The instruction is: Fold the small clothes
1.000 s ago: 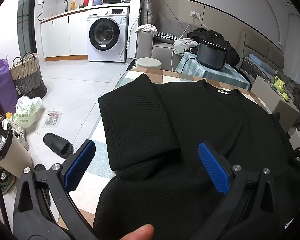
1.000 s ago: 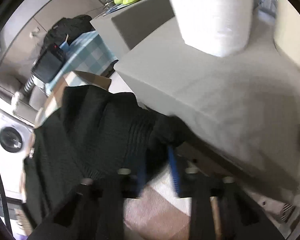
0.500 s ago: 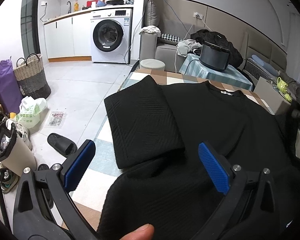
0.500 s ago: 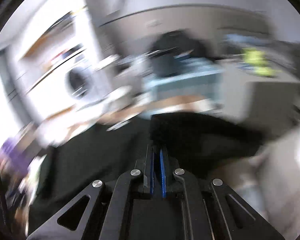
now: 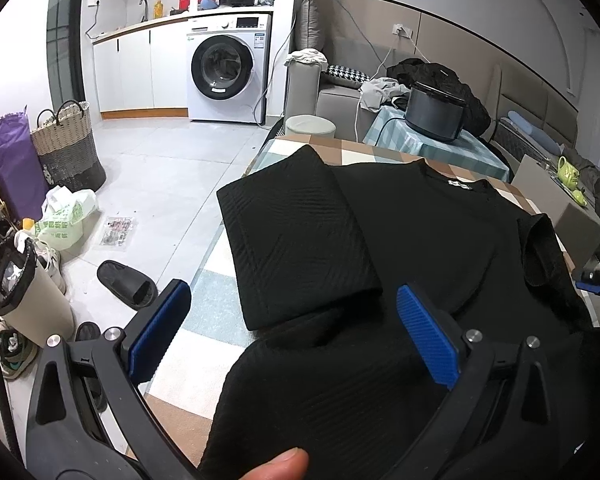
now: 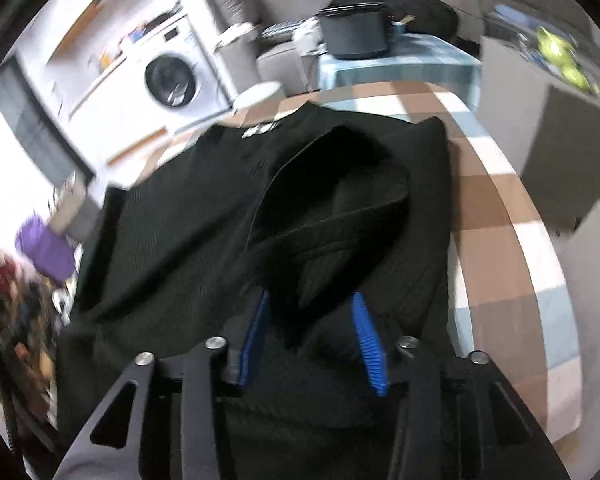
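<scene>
A black knit top (image 5: 412, 240) lies spread on the checked tabletop (image 5: 216, 308), filling the centre and right of the left wrist view. Its left sleeve (image 5: 300, 248) is folded inward and lies flat over the body of the garment. The left hand-held gripper (image 5: 294, 330) hovers at lower centre with its blue pads (image 5: 158, 330) spread wide apart, holding nothing. In the right wrist view, which is blurred, the right hand-held gripper (image 6: 312, 340) appears at lower centre, its jaws partly parted with a bunched fold of the right sleeve (image 6: 336, 216) lying between them; whether the pads press the cloth cannot be told. A washing machine (image 5: 228, 72) stands at upper centre.
</scene>
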